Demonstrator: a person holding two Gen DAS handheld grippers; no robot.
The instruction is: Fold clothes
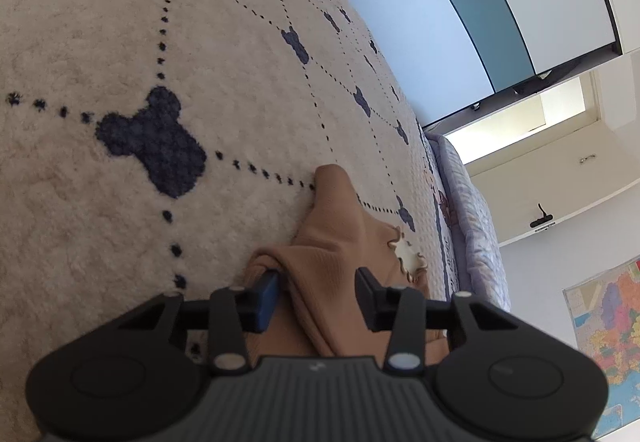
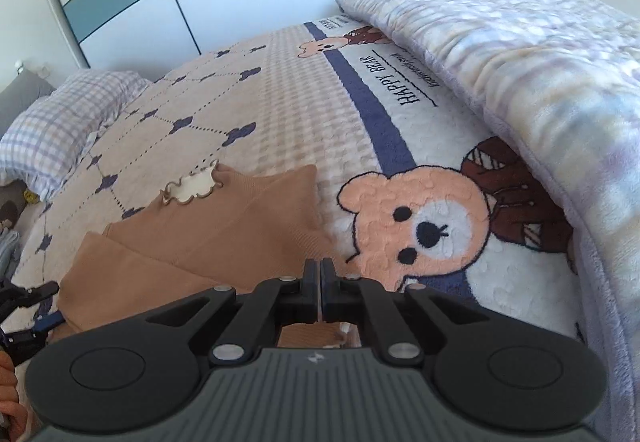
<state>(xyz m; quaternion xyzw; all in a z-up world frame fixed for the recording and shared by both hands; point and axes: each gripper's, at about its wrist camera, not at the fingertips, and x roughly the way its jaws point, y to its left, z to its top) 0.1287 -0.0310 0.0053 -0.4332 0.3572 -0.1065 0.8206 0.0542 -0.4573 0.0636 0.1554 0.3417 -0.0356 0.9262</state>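
Right now my right claw pinches the tan garment's near edge while my left claw straddles a fold, spread, so pulling could drag that fold loose.

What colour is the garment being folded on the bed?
The garment is plain tan-brown with a cream collar; the right wrist view shows it best.

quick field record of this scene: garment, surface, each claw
garment: tan knit top with a cream frilled collar, partly folded
surface: cream fleece bedspread with navy bear shapes
left claw: jaws apart, tan fabric bunched between them
right claw: shut on the top's near edge
beside: pale plaid blanket
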